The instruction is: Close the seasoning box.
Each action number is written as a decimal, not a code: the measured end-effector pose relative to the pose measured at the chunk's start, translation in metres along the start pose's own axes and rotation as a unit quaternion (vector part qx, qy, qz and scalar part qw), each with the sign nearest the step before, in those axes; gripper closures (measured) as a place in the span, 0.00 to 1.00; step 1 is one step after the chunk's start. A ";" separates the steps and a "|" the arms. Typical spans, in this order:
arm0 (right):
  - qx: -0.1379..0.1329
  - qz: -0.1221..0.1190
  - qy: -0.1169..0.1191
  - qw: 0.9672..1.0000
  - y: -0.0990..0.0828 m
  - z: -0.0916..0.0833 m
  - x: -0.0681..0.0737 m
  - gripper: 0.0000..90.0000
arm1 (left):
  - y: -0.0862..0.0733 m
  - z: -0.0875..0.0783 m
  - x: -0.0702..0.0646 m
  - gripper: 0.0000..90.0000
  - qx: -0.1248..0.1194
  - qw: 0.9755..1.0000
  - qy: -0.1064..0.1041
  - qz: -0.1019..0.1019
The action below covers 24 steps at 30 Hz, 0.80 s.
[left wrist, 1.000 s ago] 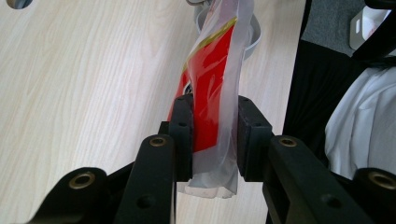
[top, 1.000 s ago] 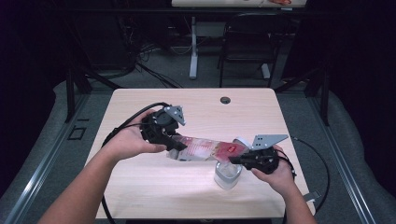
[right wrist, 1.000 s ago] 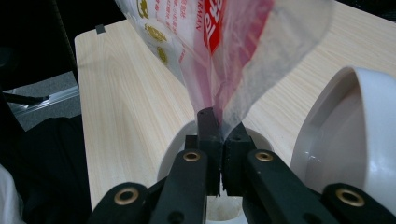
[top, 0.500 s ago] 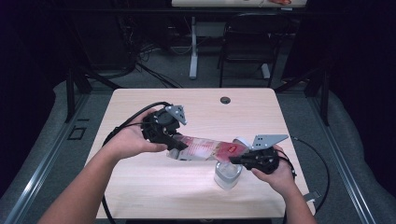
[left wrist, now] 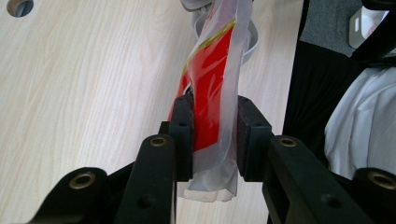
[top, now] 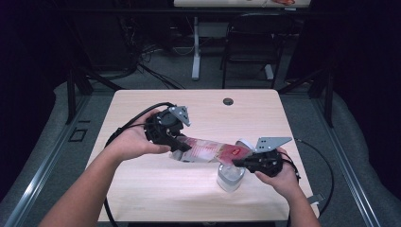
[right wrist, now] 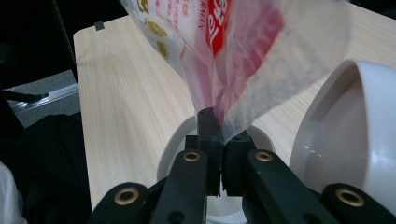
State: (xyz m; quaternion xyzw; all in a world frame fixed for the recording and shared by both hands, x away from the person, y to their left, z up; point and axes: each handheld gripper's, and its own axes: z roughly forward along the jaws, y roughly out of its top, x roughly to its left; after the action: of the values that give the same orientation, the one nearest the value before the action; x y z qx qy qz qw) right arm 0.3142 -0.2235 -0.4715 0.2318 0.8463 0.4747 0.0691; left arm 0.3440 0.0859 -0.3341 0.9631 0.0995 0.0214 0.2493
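Note:
A clear plastic bag with red print (top: 208,149) hangs stretched above the wooden table (top: 142,189) between my two grippers. My left gripper (top: 182,147) is shut on its left end; in the left gripper view the bag (left wrist: 210,79) sits pinched between the two black pads of this gripper (left wrist: 212,135). My right gripper (top: 239,161) is shut on the bag's other end, and its tips (right wrist: 219,140) clamp the thin edge of the bag (right wrist: 243,51). Under that end stands a white cup (top: 230,177), with a white lid (right wrist: 345,135) beside it.
A round cable hole (top: 228,101) sits near the table's far edge. Black cables trail from both grippers across the left and right of the table. A chair (top: 250,52) and a desk leg (top: 196,47) stand on the floor beyond the table.

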 end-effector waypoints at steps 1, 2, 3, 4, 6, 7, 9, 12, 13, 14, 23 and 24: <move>0.000 0.000 0.000 1.000 0.000 0.000 0.000 0.99 | 0.000 0.000 0.000 0.80 0.000 1.000 0.000 0.001; -0.001 0.001 -0.001 1.000 0.000 0.000 0.000 0.99 | 0.000 0.000 0.000 0.80 0.000 1.000 0.000 0.001; -0.001 0.001 -0.001 1.000 0.000 0.000 0.000 0.99 | 0.001 0.000 0.000 0.80 0.000 1.000 -0.001 0.002; -0.001 0.001 0.000 1.000 -0.001 0.000 0.000 0.99 | 0.001 0.000 0.000 0.80 -0.001 1.000 -0.001 0.002; -0.002 0.001 0.001 1.000 -0.001 0.000 0.000 0.99 | 0.001 0.000 0.000 0.80 -0.001 1.000 -0.002 0.000; -0.002 0.001 0.001 1.000 -0.001 0.000 0.000 0.99 | 0.002 0.000 0.000 0.80 0.000 1.000 -0.003 0.000; -0.002 0.001 0.000 1.000 -0.001 0.000 0.000 0.99 | 0.002 0.000 0.000 0.80 0.001 1.000 -0.002 0.002; -0.002 0.001 0.000 1.000 -0.001 0.000 -0.001 0.99 | 0.003 0.000 0.001 0.80 0.002 1.000 -0.003 0.001; -0.002 0.002 0.000 1.000 -0.001 0.000 -0.001 0.99 | 0.003 0.000 0.001 0.80 0.002 1.000 -0.004 0.002; -0.002 0.002 0.001 1.000 -0.001 0.000 -0.001 0.99 | 0.004 0.000 0.001 0.80 0.002 1.000 -0.004 0.002; -0.002 0.002 0.000 1.000 -0.002 0.000 -0.001 0.99 | 0.006 -0.001 0.002 0.80 0.006 1.000 -0.005 0.005; -0.002 0.002 -0.001 1.000 -0.002 0.000 -0.001 0.99 | 0.006 -0.001 0.002 0.80 0.005 1.000 -0.005 0.003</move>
State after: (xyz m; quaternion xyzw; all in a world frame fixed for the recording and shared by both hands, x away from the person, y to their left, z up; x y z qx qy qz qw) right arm 0.3143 -0.2247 -0.4731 0.2336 0.8446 0.4768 0.0692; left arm 0.3468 0.0814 -0.3307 0.9648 0.0954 0.0166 0.2445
